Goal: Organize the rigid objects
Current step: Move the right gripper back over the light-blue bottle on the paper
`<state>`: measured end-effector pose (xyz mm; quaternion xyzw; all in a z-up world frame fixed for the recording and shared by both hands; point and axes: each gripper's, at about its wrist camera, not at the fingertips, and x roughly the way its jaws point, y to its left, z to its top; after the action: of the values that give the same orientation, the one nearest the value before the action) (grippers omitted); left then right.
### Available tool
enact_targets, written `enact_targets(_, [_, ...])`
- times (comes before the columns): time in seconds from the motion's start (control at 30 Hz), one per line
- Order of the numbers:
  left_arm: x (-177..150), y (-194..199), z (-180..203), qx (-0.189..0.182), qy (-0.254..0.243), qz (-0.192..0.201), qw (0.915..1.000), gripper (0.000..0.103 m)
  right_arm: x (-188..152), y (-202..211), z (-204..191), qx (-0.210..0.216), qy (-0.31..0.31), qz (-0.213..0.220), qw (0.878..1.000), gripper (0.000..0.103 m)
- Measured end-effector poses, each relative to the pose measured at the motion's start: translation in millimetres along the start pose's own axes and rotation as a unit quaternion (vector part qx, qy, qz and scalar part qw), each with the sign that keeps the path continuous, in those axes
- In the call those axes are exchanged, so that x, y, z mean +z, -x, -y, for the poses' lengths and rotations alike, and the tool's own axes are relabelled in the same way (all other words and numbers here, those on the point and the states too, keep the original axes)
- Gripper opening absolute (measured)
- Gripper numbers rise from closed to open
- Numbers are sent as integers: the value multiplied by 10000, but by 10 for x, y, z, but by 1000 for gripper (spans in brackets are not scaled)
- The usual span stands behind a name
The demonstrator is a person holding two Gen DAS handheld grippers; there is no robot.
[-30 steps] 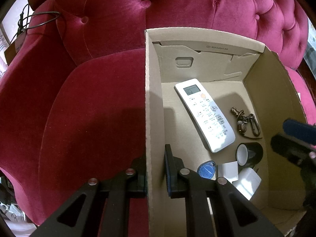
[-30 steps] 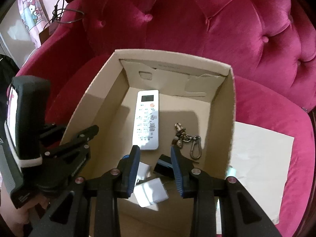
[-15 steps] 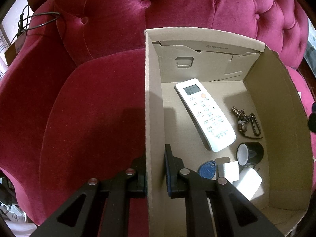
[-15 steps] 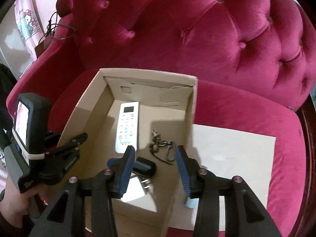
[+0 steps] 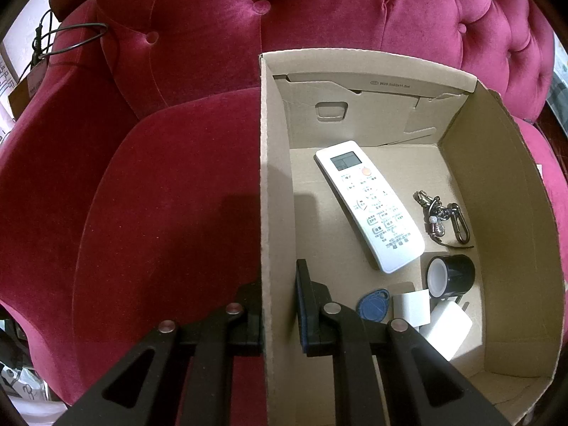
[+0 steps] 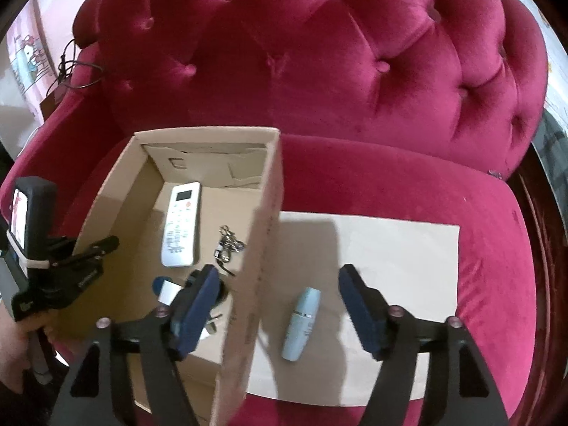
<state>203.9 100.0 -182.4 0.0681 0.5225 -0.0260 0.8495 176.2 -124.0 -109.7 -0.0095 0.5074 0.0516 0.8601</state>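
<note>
A cardboard box [image 5: 497,184] sits on the seat of a red tufted sofa [image 6: 319,71]; the left gripper [image 5: 278,305] is pressed together on the box's left wall, one finger outside and one inside, holding it steady; the right gripper [image 6: 280,305] hangs over the box's right wall with its jaws opening and nothing pinched between them, the wall and a small pale blue bottle [image 6: 301,323] merely showing in the gap below. That bottle lies on its side on a sheet of tan paper [image 6: 408,248] just beside the box, and it looks to be the one thing not yet put away; inside the box already lie a white remote control [image 5: 369,206], a keychain [image 5: 440,216], a roll of black tape [image 5: 451,275], a blue key fob [image 5: 374,305] and a white charger [image 5: 445,330]. The bottle is likely light, stiff and smooth plastic, so it may roll or slip; it should be taken across the middle of its barrel, jaws square to its length, with moderate pressure, and the paper under it could slide on the velvet if pushed.
</note>
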Motion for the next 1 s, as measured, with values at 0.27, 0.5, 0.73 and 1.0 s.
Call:
enact_targets(0.27, [1,-3,-3,4,-5,1,10000,14,-141,-76,194,-75,-98,-6,9999,100])
enact_targets(0.5, [-2,-6,-7,8,-8,1,10000,14,-219,-196,344,-114,-282,-138,9994,101])
enact_targets(0.73, [-4,-7,-9,13,-14,3,10000,14,-310,-405,451,-56,-351,-308,9989,101])
enact_targets(1.0, [-9,-7,-8,11,-14,6,10000,14,-385,-631,554,-47,-376,-497,9980,94])
